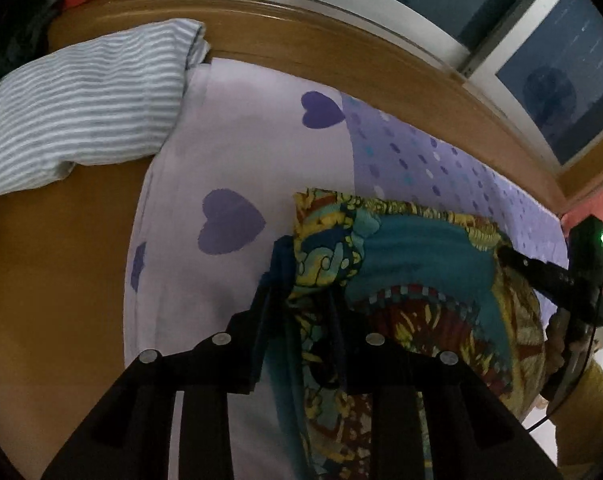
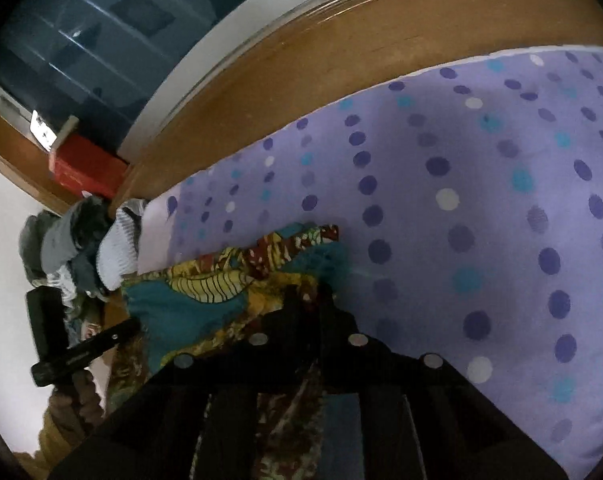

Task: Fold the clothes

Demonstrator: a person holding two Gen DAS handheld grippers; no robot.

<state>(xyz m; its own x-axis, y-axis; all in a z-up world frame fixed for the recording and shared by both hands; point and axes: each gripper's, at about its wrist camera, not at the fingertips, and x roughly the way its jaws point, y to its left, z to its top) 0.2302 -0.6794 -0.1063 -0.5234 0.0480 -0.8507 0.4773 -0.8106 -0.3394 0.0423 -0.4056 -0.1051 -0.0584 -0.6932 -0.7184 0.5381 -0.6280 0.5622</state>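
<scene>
A patterned garment [image 1: 413,256] in teal, yellow and red lies bunched on the bed. In the left wrist view my left gripper [image 1: 307,284] is shut on its near left edge, with fabric pinched between the fingers. The right gripper [image 1: 507,255] reaches in from the right and grips the same garment at its far right edge. From the right wrist, the garment [image 2: 189,308] spreads leftwards. My right gripper [image 2: 308,300] is shut on its edge. The left gripper [image 2: 129,328] enters from the left, held by a hand.
The bed has a purple dotted sheet [image 2: 461,184] and a lilac sheet with hearts [image 1: 229,152]. A striped pillow [image 1: 81,112] lies at the upper left. A wooden bed frame [image 1: 341,48] borders the sheet. A pile of clothes [image 2: 73,240] and a red box [image 2: 87,168] sit beyond the corner.
</scene>
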